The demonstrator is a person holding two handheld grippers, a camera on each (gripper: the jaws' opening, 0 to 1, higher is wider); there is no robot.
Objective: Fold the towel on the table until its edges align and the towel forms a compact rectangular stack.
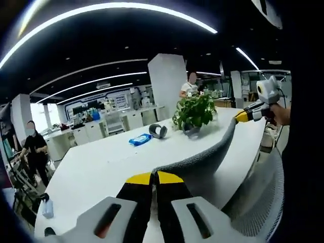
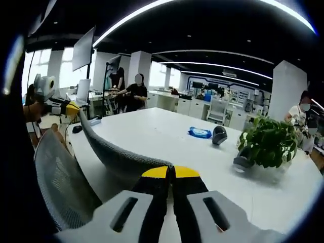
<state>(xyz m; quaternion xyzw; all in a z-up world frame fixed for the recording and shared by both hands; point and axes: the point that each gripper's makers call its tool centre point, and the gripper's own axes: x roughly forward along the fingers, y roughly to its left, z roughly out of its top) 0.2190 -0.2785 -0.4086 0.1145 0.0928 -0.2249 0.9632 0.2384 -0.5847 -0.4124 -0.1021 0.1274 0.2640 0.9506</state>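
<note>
Grey towel (image 1: 210, 159): lifted off the white counter (image 1: 101, 167), stretched taut between two corners, top edge running as a straight line, lower cloth hanging in a sag near the counter edge. Probable reason for the hold: spreading the towel to full width so that a fold lands with edges matched.

Left hand-held gripper (image 1: 154, 178): yellow-tipped jaws pressed together, clamped on one towel corner. Seen again in the right gripper view (image 2: 72, 109), far end of the towel, held by a person's hand.

Right hand-held gripper (image 2: 170, 172): jaws likewise closed, pinching the opposite corner. Seen in the left gripper view (image 1: 242, 116) at the far end of the towel's top edge.

Surface: long white counter, smooth, mostly bare near the towel. Beyond the towel, a potted green plant (image 1: 194, 112); beside the plant, a blue packet (image 1: 139, 139) and a small dark looped item (image 1: 158, 131), too small to identify. Towel well apart from all three.

Room: open-plan laboratory or office; dark ceiling with curved white light strips (image 1: 116, 7); white pillar (image 1: 167, 81) behind the plant; white benches and cabinets further off; several people standing or seated at the far benches.

Stage, as judged: towel open and unfolded, no compact stack yet.
</note>
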